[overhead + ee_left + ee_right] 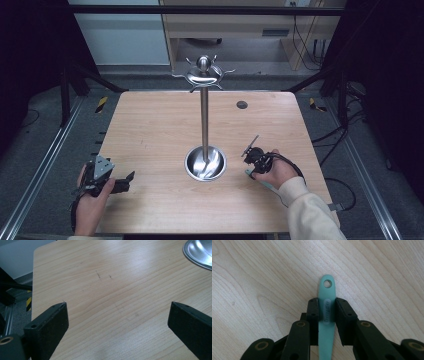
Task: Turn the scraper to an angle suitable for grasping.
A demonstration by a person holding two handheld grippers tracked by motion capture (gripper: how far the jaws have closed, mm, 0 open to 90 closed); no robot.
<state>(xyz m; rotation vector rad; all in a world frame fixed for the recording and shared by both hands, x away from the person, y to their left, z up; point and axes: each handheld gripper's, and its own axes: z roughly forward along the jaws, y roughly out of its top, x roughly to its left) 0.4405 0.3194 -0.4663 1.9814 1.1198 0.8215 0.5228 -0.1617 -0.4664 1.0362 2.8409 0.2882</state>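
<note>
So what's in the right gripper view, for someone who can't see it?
The right gripper has its two black jaws on either side of a thin mint-green handle that lies on a pale wooden table. The handle's rounded end, with a small hole, sticks out past the jaws.

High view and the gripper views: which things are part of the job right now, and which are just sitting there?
In the job:
- green handle, hole at its tip, lying on the table
- right gripper, jaws on both its sides
- steel hook stand, probably where it hangs

Idle:
- left gripper, open
- round table plug
</note>
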